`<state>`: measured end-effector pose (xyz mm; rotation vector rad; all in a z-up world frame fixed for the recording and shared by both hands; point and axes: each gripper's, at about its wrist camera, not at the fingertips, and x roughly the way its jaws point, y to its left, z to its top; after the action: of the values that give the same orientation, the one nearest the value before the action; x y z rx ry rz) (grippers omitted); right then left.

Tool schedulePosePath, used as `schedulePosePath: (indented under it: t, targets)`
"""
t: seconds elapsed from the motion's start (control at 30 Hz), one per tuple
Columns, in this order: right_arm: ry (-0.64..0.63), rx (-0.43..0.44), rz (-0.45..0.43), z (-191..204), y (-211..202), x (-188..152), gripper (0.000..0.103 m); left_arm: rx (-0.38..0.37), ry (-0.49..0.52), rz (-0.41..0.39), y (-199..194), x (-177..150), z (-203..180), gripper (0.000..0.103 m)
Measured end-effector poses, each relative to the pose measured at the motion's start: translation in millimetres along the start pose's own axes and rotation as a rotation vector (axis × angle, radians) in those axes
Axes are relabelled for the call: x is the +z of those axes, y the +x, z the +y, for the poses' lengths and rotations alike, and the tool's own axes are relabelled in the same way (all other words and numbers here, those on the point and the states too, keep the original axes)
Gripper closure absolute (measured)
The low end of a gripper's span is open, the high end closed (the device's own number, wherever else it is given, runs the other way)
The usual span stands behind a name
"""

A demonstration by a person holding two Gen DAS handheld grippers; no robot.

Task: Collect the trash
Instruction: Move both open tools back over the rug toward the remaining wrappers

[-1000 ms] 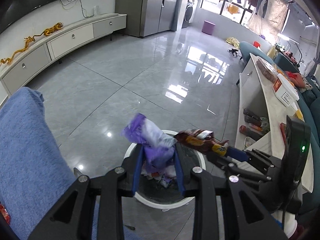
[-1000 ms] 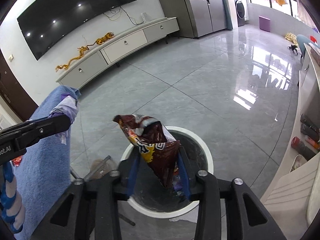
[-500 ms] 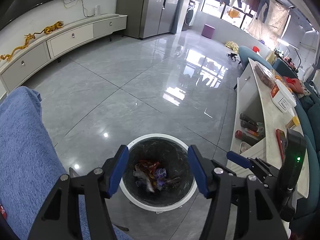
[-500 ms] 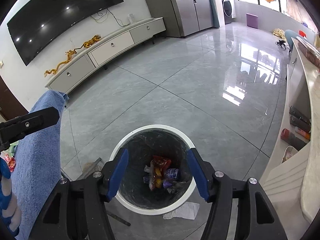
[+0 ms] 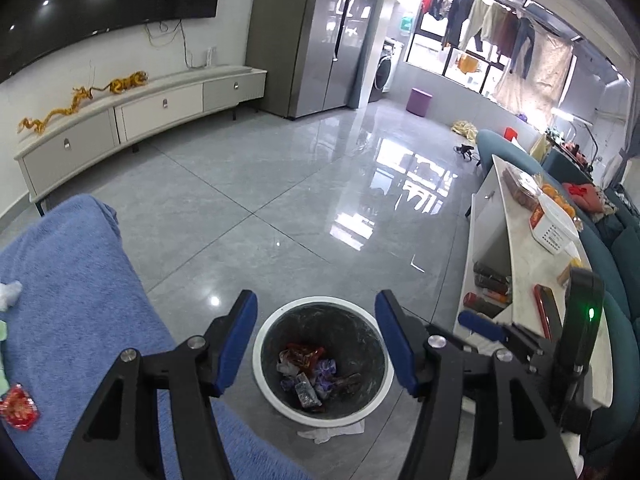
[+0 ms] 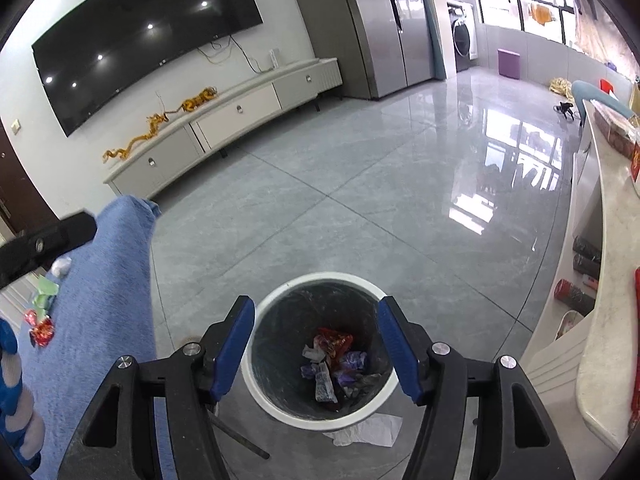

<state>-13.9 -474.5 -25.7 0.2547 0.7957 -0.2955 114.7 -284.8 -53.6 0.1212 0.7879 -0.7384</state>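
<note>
lying in the bin (image 5: 320,414) now: red-brown snack bag (image 6: 333,342) and purple wrapper (image 6: 352,361), both held a second ago | left gripper (image 5: 316,342), right gripper (image 6: 317,340): jaws just opened, wide, empty, over bin | more scraps remain on blue cloth (image 5: 80,280); white tissue (image 6: 366,431) on floor beside bin | no legible writing

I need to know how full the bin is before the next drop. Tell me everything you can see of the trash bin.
The trash bin is round, with a white rim and a dark grey inside that looks lined with a thin, glossy bag. It stands upright on the grey tiled floor, beside a blue-covered seat. Only its bottom is covered: a red wrapper, purple wrappers and clear scraps. A crumpled white tissue lies on the floor against its base. Nothing else touches it.
</note>
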Motion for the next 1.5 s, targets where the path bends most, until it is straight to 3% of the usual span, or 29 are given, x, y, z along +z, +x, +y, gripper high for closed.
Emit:
schedulePosePath:
  t: [0.27,0.57,0.77,1.03,1.23,1.5]
  targets:
    - [-0.048,0.023,-0.024,28.4,-14.8,2.8,0.041,0.078,0.042,-0.044,-35.5,-15.4,13.4,0.044]
    - [-0.123,0.05,-0.048,76.1,-31.3,6.6,0.041,0.125,-0.021,-0.045,-74.0,-44.3,64.7,0.044]
    - [-0.2,0.076,-0.057,119.3,-41.7,5.9,0.04,0.167,-0.068,-0.088,-109.9,-64.6,103.7,0.044]
    - [-0.306,0.141,-0.052,186.2,-47.1,1.8,0.04,0.228,-0.177,-0.141,-161.0,-101.8,168.8,0.044]
    - [-0.396,0.186,-0.018,237.6,-41.3,-10.3,0.04,0.314,-0.263,-0.164,-197.5,-139.2,226.6,0.044]
    - [-0.494,0.258,0.05,296.4,-19.3,-28.5,0.04,0.378,-0.415,-0.131,-221.6,-192.8,302.7,0.044]
